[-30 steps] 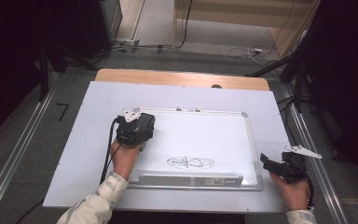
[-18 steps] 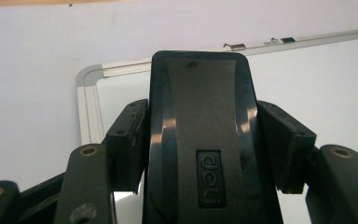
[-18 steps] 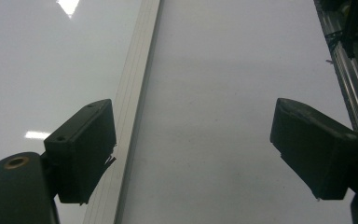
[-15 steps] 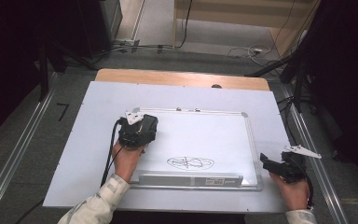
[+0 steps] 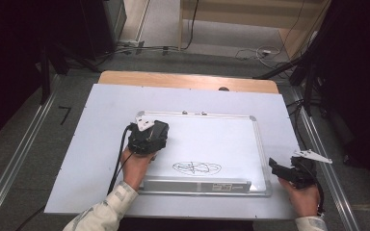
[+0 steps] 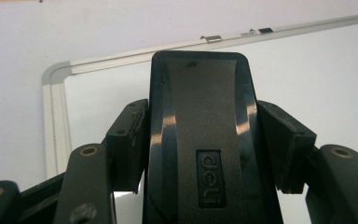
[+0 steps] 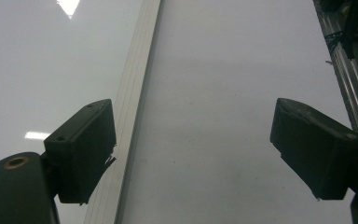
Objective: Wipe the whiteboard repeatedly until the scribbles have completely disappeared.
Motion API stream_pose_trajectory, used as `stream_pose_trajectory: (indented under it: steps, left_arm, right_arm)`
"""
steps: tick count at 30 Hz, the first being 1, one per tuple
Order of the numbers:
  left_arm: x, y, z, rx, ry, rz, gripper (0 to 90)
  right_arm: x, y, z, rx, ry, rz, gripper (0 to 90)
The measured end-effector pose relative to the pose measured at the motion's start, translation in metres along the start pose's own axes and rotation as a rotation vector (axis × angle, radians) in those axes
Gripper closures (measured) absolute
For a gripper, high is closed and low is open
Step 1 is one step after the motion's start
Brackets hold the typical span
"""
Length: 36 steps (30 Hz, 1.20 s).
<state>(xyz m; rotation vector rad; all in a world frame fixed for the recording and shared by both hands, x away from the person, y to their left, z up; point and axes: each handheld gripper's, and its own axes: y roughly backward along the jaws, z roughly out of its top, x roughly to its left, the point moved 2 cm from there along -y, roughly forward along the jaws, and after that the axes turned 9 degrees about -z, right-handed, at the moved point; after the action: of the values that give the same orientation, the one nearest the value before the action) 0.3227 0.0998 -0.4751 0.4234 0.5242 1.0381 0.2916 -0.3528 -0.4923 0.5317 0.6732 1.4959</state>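
Left gripper (image 5: 148, 138): it sat over the near-left part of the whiteboard (image 5: 221, 139), the hand behind it entering from the near edge; its jaws were clamped on the eraser (image 6: 200, 135), one pad against each long side.
Eraser: a black block with a grey central band and an embossed brand mark — seen in the left gripper view standing between the two pads.
Eraser, long axis: it ran along the line of the jaws, away from the hand; its rounded far end pointed toward the board's far rim and far-left corner.
Eraser, position: it was over the white surface, inside the frame, near the left rim; whether its underside touched the board could not be told.
Right gripper (image 5: 289, 171): it was held at the near-right corner of the whiteboard, pointing leftward toward the frame; in the right gripper view its jaws stood well apart with nothing between them.
Right gripper, what lay beneath: the board's right rim passed just beside one pad, with the table sheet (image 5: 101, 125) under the gap.
Whiteboard: a metal-framed rectangle lying flat — its long sides ran left to right across the table, and a tray strip ran along the near edge.
Scribble (image 5: 196, 167): dark looping marks on the near-centre part of the board, to the right of the left gripper and apart from it.
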Motion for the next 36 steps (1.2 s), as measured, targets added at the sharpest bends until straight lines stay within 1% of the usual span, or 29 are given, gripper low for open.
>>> stream_pose_trajectory:
  steps: [8,14,17,18,19,20,21,22,23,24,27,31,32,33,36]
  left_arm:
    - [-0.014,-0.009,-0.007,0.029,-0.029,-0.024,39.5]
    - [-0.017,-0.011,-0.009,0.046,-0.033,-0.041,39.5]
    - [-0.020,-0.013,-0.012,0.060,-0.044,-0.054,39.4]
    - [-0.022,-0.014,-0.013,0.070,-0.051,-0.061,39.4]
    - [-0.025,-0.016,-0.016,0.081,-0.060,-0.079,39.4]
    - [-0.025,-0.016,-0.016,0.081,-0.060,-0.079,39.4]
    - [-0.026,-0.017,-0.017,0.089,-0.067,-0.087,39.3]
    - [-0.029,-0.019,-0.020,0.101,-0.087,-0.098,39.3]
    - [-0.030,-0.020,-0.021,0.103,-0.096,-0.100,39.2]
    - [-0.030,-0.020,-0.021,0.103,-0.096,-0.100,39.3]
    - [-0.034,-0.021,-0.025,0.109,-0.131,-0.100,39.2]
    - [-0.035,-0.022,-0.027,0.116,-0.138,-0.112,39.2]
    - [-0.036,-0.023,-0.028,0.130,-0.147,-0.123,39.3]
    - [-0.036,-0.024,-0.029,0.135,-0.148,-0.132,39.4]
    - [-0.037,-0.027,-0.031,0.162,-0.164,-0.132,39.5]
  right_arm:
    - [0.000,0.000,0.000,-0.001,-0.001,0.001,12.9]
    - [0.000,0.000,0.000,0.000,0.000,0.001,12.9]
    - [0.000,0.000,0.000,0.000,0.000,0.001,12.9]
    - [0.000,0.000,0.000,0.000,0.001,0.001,12.9]
    - [0.000,0.000,0.000,0.000,0.001,0.000,12.9]
    - [0.000,0.000,0.000,0.000,0.001,0.000,12.9]
    - [0.000,0.000,0.000,-0.001,0.001,0.000,12.9]
    - [0.000,0.000,0.000,0.000,0.001,0.000,12.9]
    - [0.000,0.000,0.000,-0.001,0.002,0.000,12.9]
    - [0.000,0.000,0.000,-0.001,0.002,0.000,12.9]
    - [0.001,0.000,0.000,-0.001,0.003,0.001,12.9]
    - [0.002,0.000,0.000,0.000,0.005,0.003,12.9]
    - [0.002,0.000,0.000,0.000,0.007,0.002,12.9]
    - [0.002,0.000,0.000,0.000,0.008,0.002,12.9]
    - [0.002,-0.001,0.000,-0.003,0.012,0.002,12.9]
